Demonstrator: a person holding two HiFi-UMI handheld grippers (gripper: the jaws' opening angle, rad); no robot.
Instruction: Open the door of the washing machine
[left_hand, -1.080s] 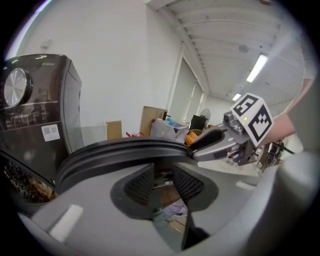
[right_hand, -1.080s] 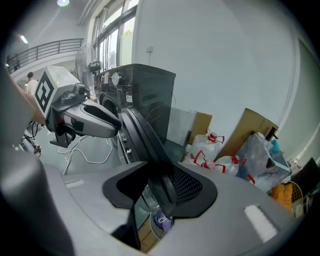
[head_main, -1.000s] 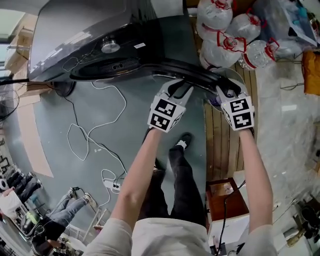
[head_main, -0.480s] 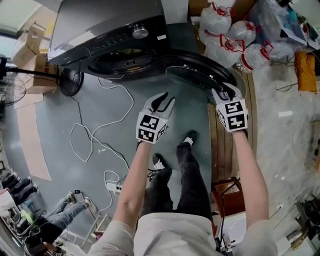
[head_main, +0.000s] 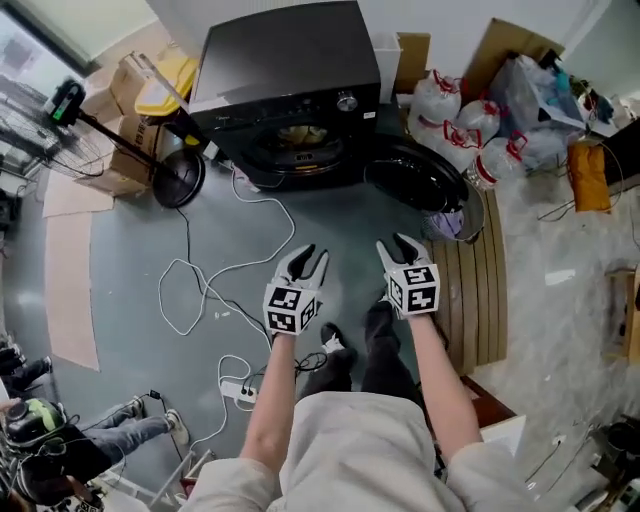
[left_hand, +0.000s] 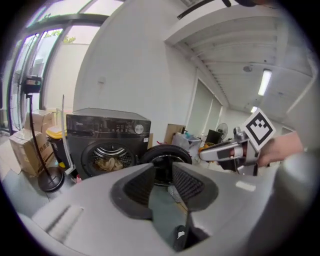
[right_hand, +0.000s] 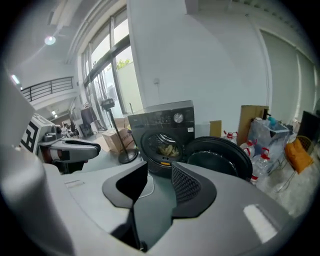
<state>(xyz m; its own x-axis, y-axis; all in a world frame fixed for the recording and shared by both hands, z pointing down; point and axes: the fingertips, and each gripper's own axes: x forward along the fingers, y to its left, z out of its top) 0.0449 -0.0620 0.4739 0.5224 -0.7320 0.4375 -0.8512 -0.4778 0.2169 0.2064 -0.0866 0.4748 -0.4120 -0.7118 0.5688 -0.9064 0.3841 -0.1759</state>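
The black washing machine (head_main: 290, 60) stands at the top of the head view. Its round door (head_main: 415, 175) hangs swung out to the right, and laundry shows in the drum (head_main: 300, 140). Both grippers hover over the grey floor, well short of the machine. My left gripper (head_main: 308, 262) is open and empty, and so is my right gripper (head_main: 400, 250). The left gripper view looks past its parted jaws (left_hand: 162, 182) at the machine (left_hand: 107, 145) and door (left_hand: 165, 157). In the right gripper view (right_hand: 160, 182) the open door (right_hand: 220, 155) sits beside the machine (right_hand: 165, 135).
A white cable (head_main: 200, 270) loops across the floor to a power strip (head_main: 235, 390). A stand with a round base (head_main: 175, 180) and cardboard boxes (head_main: 130, 100) are left of the machine. Bags of bottles (head_main: 450, 110) and a wooden pallet (head_main: 480, 280) lie right.
Both grippers have come off the door's edge and drawn back from the machine. The door has swung fully out to the right, and the drum now shows.
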